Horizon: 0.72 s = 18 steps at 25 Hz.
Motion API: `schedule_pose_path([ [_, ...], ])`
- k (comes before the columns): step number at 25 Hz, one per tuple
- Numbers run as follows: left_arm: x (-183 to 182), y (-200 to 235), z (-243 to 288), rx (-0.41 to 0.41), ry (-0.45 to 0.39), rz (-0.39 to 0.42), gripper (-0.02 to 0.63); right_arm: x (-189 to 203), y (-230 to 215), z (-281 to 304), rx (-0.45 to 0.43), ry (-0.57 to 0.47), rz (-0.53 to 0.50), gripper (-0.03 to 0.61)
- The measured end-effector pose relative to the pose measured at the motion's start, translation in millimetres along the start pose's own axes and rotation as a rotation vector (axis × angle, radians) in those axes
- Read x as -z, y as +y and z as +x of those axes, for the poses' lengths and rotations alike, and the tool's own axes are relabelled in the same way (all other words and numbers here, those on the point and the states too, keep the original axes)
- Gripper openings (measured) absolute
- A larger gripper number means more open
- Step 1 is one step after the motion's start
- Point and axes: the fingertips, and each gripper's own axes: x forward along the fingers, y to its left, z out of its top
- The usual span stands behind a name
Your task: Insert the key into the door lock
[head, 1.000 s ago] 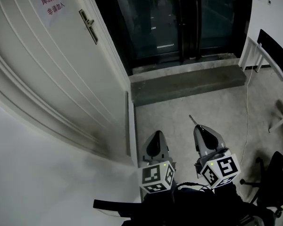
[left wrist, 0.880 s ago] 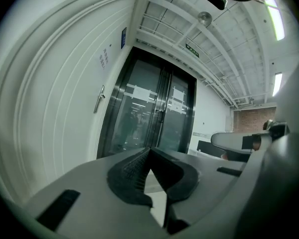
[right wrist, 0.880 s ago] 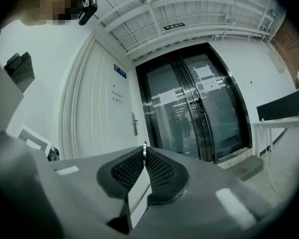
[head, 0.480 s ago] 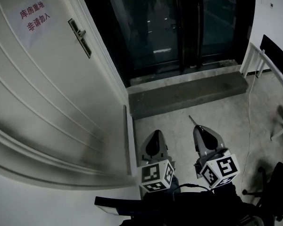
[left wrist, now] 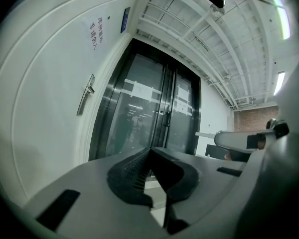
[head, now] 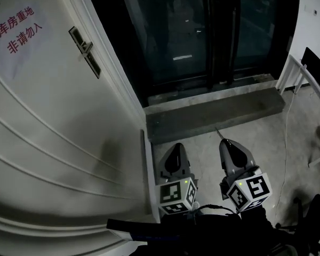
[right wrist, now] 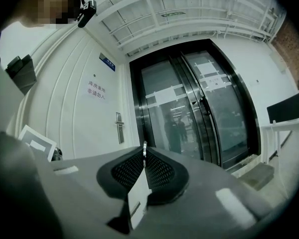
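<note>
Key, thin silvery metal one (right wrist: 145, 147), pinched tight in the fingers of the right gripper (head: 227, 143), tip poking forward, well apart from the silver lock plate with lever handle (head: 85, 50) on the white panelled door (head: 53, 121), left gripper (head: 174, 149) fingers pressed together on nothing, both low over the grey concrete floor (head: 250, 119)

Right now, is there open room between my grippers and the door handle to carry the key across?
Yes. The white door is bare below the handle, and the floor between the door, the concrete step and the white rail is open. It is crowded only at lower right, by the chair. The right gripper holds the key.
</note>
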Motion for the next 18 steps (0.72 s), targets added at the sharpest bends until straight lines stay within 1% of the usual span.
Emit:
schedule_pose_path([
  [5, 6.5, 15.1, 30.4, 0.006, 0.025, -0.013, 0.002, 7.2, -10.5, 32.7, 0.016, 0.015, 0.004, 0.012],
  [10, 11.7, 26.9, 62.8, -0.005, 0.041, -0.023, 0.002, 12.0, -28.1, 64.1, 0.021, 0.029, 0.007, 0.012],
  [14, 9.1, 42.3, 96.3, -0.032, 0.032, -0.026, 0.002, 12.5, -41.9, 101.5, -0.001, 0.028, -0.001, 0.012],
  [18, 2.8, 55.0, 142.0, -0.063, 0.02, -0.022, 0.002, 9.6, -63.5, 149.1, -0.035, 0.028, -0.002, 0.012],
])
